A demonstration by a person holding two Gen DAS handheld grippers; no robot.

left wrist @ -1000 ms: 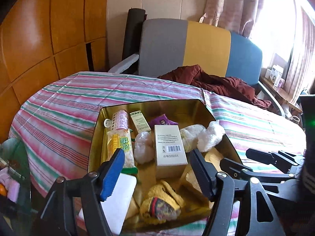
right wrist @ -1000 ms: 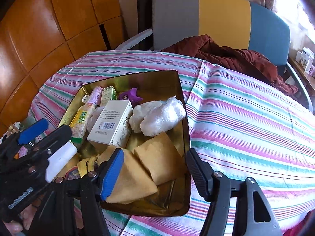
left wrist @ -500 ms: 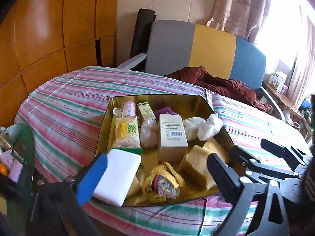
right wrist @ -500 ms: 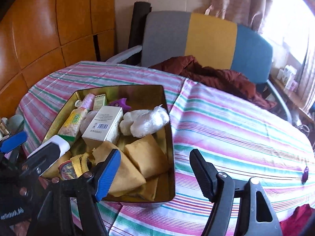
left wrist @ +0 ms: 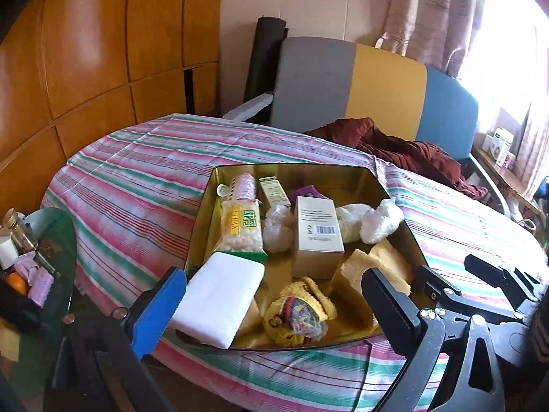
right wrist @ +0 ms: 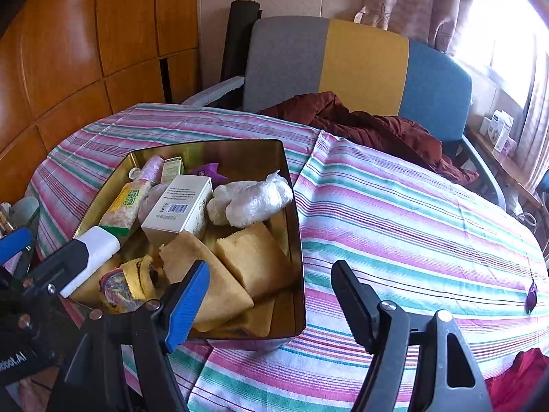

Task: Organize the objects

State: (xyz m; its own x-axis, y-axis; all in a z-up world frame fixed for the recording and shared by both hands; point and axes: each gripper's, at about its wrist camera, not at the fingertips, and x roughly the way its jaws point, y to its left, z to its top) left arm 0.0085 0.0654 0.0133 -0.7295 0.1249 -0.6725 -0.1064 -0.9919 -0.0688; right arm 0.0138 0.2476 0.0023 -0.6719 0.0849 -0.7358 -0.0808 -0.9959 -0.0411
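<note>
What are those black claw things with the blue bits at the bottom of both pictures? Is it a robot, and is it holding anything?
No robot here: a person holds a gripper, like big tongs, in each hand. Each one has a tiny camera looking along its two fingers.

One picture comes from the left gripper, the other from the right gripper. Both stand open and hold nothing.

On the striped tablecloth sits a gold tin full of things: a white box with a barcode, a white block leaning on the tin's near rim, a yellow snack bag, clear plastic bundles and yellow cloths.
</note>
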